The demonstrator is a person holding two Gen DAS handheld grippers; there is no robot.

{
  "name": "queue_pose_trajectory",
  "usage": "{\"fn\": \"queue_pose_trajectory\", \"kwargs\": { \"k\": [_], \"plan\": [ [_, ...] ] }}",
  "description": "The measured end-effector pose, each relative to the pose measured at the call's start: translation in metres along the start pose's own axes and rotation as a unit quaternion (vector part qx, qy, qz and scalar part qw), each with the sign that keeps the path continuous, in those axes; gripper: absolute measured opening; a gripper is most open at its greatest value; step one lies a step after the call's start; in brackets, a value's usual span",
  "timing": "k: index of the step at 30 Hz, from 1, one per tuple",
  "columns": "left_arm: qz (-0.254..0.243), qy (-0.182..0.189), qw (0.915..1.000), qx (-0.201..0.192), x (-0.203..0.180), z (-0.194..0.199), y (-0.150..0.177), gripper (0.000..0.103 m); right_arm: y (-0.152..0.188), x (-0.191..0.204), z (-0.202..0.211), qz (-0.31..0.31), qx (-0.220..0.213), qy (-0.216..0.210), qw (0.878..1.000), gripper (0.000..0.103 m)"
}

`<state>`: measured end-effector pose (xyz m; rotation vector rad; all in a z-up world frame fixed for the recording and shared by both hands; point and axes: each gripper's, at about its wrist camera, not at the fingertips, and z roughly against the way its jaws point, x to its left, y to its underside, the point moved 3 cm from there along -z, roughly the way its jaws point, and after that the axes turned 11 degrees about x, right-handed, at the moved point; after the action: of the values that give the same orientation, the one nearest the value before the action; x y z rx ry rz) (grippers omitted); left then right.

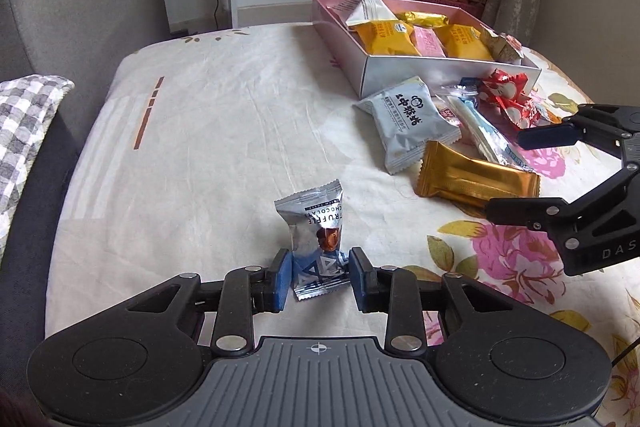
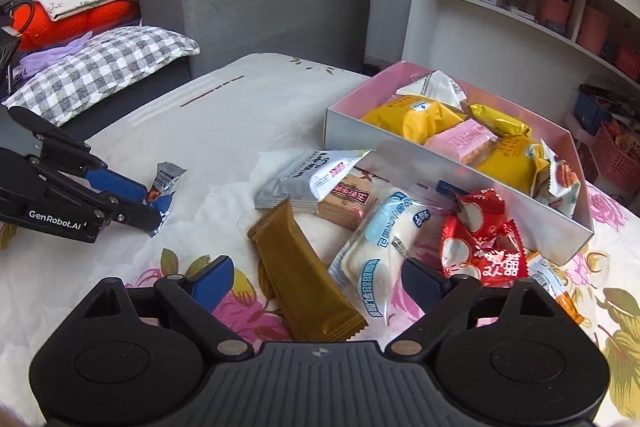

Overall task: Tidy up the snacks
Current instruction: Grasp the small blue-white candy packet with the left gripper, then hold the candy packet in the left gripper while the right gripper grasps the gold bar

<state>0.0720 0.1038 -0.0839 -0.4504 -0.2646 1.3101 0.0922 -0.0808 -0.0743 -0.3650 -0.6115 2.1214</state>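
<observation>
A silver-blue truffle chocolate packet [image 1: 316, 227] stands upright between the blue pads of my left gripper [image 1: 319, 279], which is shut on its lower end. The right wrist view shows the same left gripper [image 2: 150, 203] and packet [image 2: 166, 179] at the left. My right gripper [image 2: 316, 273] is open, its fingers on either side of a gold bar [image 2: 288, 239] without touching it. Beside the bar lie a grey-blue packet [image 2: 296, 179], a white-and-blue packet [image 2: 380, 247] and red packets [image 2: 480, 247]. Behind them a pink box [image 2: 360, 131] holds several yellow, pink and white snacks.
The snacks lie on a floral cloth [image 1: 200, 147] over a rounded table. A grey sofa [image 2: 260, 7] with a checked pillow [image 2: 100, 71] stands to the left. White shelves [image 2: 500, 7] with baskets stand behind the box.
</observation>
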Motion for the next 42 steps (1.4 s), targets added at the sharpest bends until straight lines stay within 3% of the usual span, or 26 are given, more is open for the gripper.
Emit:
{"fn": "queue_pose_trajectory", "kwargs": {
  "k": [7, 10, 13, 18, 22, 26, 28, 30, 33, 36, 42],
  "plan": [
    [-0.021, 0.005, 0.9997, -0.015, -0.004, -0.003, 0.0, 0.037, -0.008, 0.007, -0.015, 0.021, 0.005, 0.014, 1.0, 0.072],
    [-0.023, 0.011, 0.9995, -0.016, -0.005, -0.003, 0.0, 0.045, -0.011, 0.009, -0.013, 0.03, 0.0, 0.011, 0.999, 0.064],
    [-0.032, 0.011, 0.9993, -0.017, -0.009, -0.005, 0.001, 0.055, -0.012, 0.012, -0.012, 0.034, 0.003, -0.003, 0.999, 0.061],
    [-0.058, -0.005, 0.9982, -0.014, -0.019, -0.01, 0.004, 0.081, -0.008, 0.022, -0.014, 0.06, 0.017, -0.01, 0.998, 0.06],
    [-0.05, -0.007, 0.9987, -0.01, -0.017, -0.012, 0.004, 0.091, -0.005, 0.032, -0.016, 0.071, 0.042, -0.041, 0.996, 0.054],
    [-0.041, -0.01, 0.9991, -0.006, -0.011, -0.016, 0.006, 0.103, -0.002, 0.035, -0.016, 0.067, 0.054, -0.053, 0.995, 0.055],
    [-0.044, -0.01, 0.9989, -0.011, -0.011, -0.016, 0.007, 0.103, -0.001, 0.032, -0.017, 0.058, 0.058, -0.056, 0.995, 0.062],
    [-0.044, -0.01, 0.9989, -0.016, -0.011, -0.015, 0.009, 0.103, 0.0, 0.028, -0.02, 0.044, 0.065, -0.047, 0.996, 0.08],
    [-0.042, -0.012, 0.9987, -0.026, -0.011, -0.015, 0.01, 0.103, 0.0, 0.024, -0.025, 0.028, 0.073, -0.038, 0.996, 0.091],
    [-0.04, -0.013, 0.9986, -0.032, -0.01, -0.015, 0.01, 0.103, 0.0, 0.023, -0.028, 0.02, 0.077, -0.032, 0.996, 0.097],
    [-0.032, -0.015, 0.9989, -0.031, -0.009, -0.015, 0.007, 0.102, -0.001, 0.021, -0.03, 0.018, 0.083, -0.032, 0.996, 0.096]
  ]
}}
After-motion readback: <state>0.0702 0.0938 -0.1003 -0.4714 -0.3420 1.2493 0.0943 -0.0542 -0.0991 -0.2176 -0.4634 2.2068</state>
